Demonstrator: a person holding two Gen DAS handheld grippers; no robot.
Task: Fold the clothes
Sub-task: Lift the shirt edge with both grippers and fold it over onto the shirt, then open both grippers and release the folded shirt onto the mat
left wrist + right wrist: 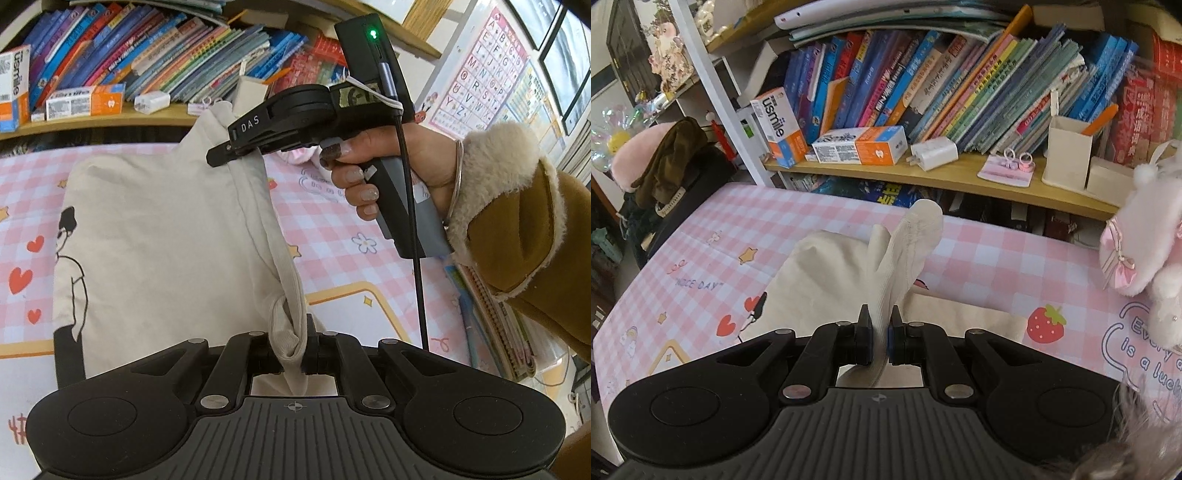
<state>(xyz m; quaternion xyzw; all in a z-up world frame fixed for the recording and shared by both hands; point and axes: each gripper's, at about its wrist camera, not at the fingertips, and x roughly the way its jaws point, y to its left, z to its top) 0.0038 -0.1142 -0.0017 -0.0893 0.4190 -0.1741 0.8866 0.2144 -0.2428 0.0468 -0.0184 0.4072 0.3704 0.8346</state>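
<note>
A cream sweatshirt [155, 229] with a black figure and red hearts print lies on the pink checked cloth. My left gripper [291, 343] is shut on its ribbed edge, which bunches between the jaws. My right gripper [225, 153] shows in the left wrist view, shut on the same edge farther along, lifting it off the table. In the right wrist view my right gripper [881, 328] pinches the ribbed cream fabric [908, 251], which stands up in front of it, the rest of the sweatshirt [812, 273] spreading left below.
A wooden shelf [960, 177] with books, boxes and a white charger [934, 151] runs along the table's far side. A pink plush toy [1145, 251] sits at the right. A stack of books [491, 314] lies by the right edge. Alphabet poster on the wall.
</note>
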